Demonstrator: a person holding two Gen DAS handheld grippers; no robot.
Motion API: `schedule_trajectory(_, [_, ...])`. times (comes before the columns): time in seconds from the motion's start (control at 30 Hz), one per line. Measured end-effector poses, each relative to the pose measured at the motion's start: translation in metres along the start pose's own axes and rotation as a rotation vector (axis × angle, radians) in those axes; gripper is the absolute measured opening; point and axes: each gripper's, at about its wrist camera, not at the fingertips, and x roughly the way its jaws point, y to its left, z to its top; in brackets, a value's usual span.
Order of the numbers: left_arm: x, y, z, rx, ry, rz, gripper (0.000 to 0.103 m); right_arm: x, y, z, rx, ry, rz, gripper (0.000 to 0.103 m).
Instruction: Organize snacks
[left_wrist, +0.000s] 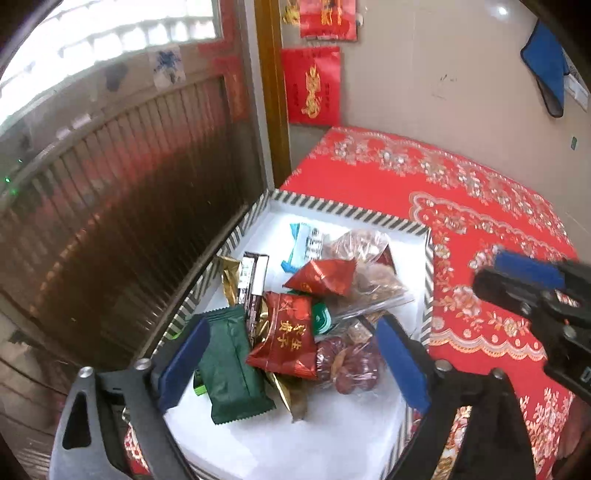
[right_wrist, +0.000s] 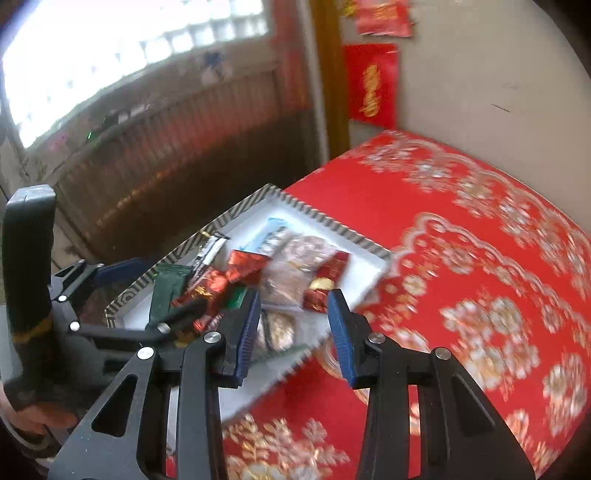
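The snacks lie heaped in a shallow white box (left_wrist: 334, 218) whose rim carries black-and-white diagonal stripes; the box sits at the corner of a worktop (left_wrist: 369, 177) covered by a red cloth with gold and white flower patterns. Nearest the left tool (left_wrist: 295, 363) is a dark green packet (left_wrist: 231, 363) with crimped ends, lying flat on the white floor of the box. Overlapping its edge is a shiny red packet (left_wrist: 286, 334) printed with gold characters, and above that a smaller red pouch (left_wrist: 321, 277) tilted on the pile. A dark slim bar wrapper (left_wrist: 253, 280) with a white label leans beside a gold foil wrapper (left_wrist: 229, 275) along the left wall of the box. Clear bags of brownish pieces (left_wrist: 364, 266) fill the right side, a clear pack of dark reddish round pieces (left_wrist: 347, 363) lies in front of them, and a blue-and-white packet (left_wrist: 306, 242) lies toward the far wall. The left tool hangs over the near end of the box with its blue pads spread wide, the packets visible between them but untouched. The right tool (right_wrist: 293, 334) hovers over the near right edge of the box, its blue pads partly parted with nothing between them; its view is blurred.
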Motion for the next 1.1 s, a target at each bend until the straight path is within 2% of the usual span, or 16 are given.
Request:
schedule_trajectory(0.13, [-0.013, -0.011, -0.002, 0.001, -0.035, 0.004, 0.1, -0.021, -0.016, -0.024, 0.076, -0.016, 0.023, 0.037])
schedule_trajectory(0.3, [-0.02, -0.019, -0.004, -0.017, -0.041, -0.018, 0.102, -0.031, -0.017, -0.039, 0.074, -0.006, -0.011, 0.037])
schedule_trajectory(0.4, [-0.026, -0.021, -0.005, -0.02, -0.066, -0.006, 0.102, -0.035, -0.017, -0.045, 0.107, -0.006, 0.009, 0.037])
schedule_trajectory(0.6, [-0.032, -0.009, -0.008, -0.034, -0.081, 0.028, 0.103, -0.033, -0.003, -0.047, 0.074, 0.004, 0.002, 0.037])
schedule_trajectory(0.73, [-0.029, 0.005, -0.011, -0.054, -0.048, 0.025, 0.103, -0.028, 0.006, -0.047, 0.055, 0.025, 0.01, 0.037])
schedule_trajectory(1.1, [-0.032, 0.022, -0.014, -0.038, -0.057, 0.036, 0.103, -0.021, 0.022, -0.045, 0.028, 0.033, 0.023, 0.037])
